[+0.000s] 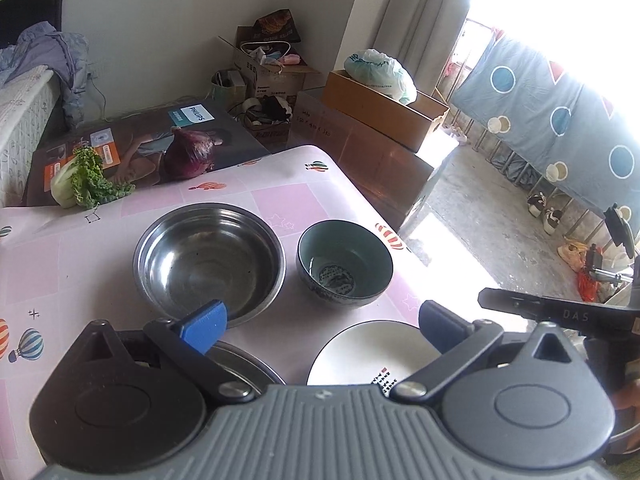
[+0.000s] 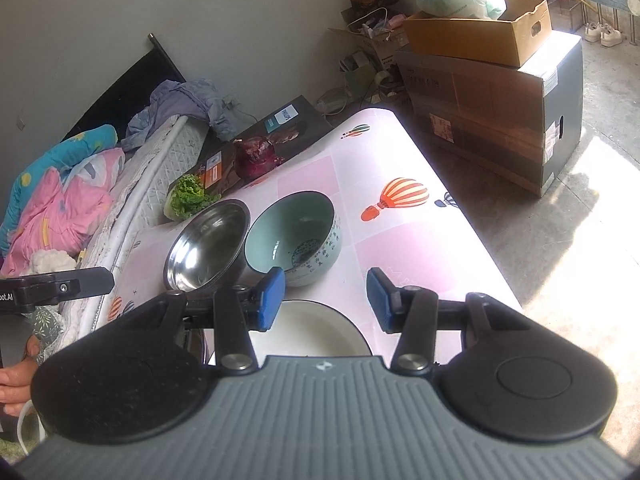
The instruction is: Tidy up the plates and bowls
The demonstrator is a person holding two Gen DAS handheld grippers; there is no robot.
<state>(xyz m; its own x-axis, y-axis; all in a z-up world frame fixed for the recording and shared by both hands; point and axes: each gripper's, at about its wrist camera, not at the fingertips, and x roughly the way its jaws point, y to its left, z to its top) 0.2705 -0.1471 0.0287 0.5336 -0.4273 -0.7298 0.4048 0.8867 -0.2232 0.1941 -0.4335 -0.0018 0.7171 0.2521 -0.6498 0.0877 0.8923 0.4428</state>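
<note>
A steel bowl [image 1: 210, 258] [image 2: 208, 246] and a green ceramic bowl [image 1: 344, 264] [image 2: 294, 236] stand side by side on the pink balloon-print table [image 1: 60, 264] [image 2: 400, 248]. Nearer lies a white plate [image 1: 368, 356] [image 2: 316, 332], with the rim of another steel dish [image 1: 240, 364] to its left. My left gripper [image 1: 322, 326] hovers wide open over the near dishes with nothing between its fingers. My right gripper [image 2: 325, 300] stands partly open above the white plate's far rim, its pads touching nothing. Each gripper shows at the edge of the other's view.
A lettuce [image 1: 84, 180] [image 2: 188, 196] and a red onion [image 1: 188, 156] [image 2: 256, 156] rest on a flat printed box [image 1: 208, 120] at the table's far side. Cardboard boxes [image 2: 492, 112] stand beyond the far corner. A bed [image 2: 64, 200] runs along the left. The table's right edge drops to the floor.
</note>
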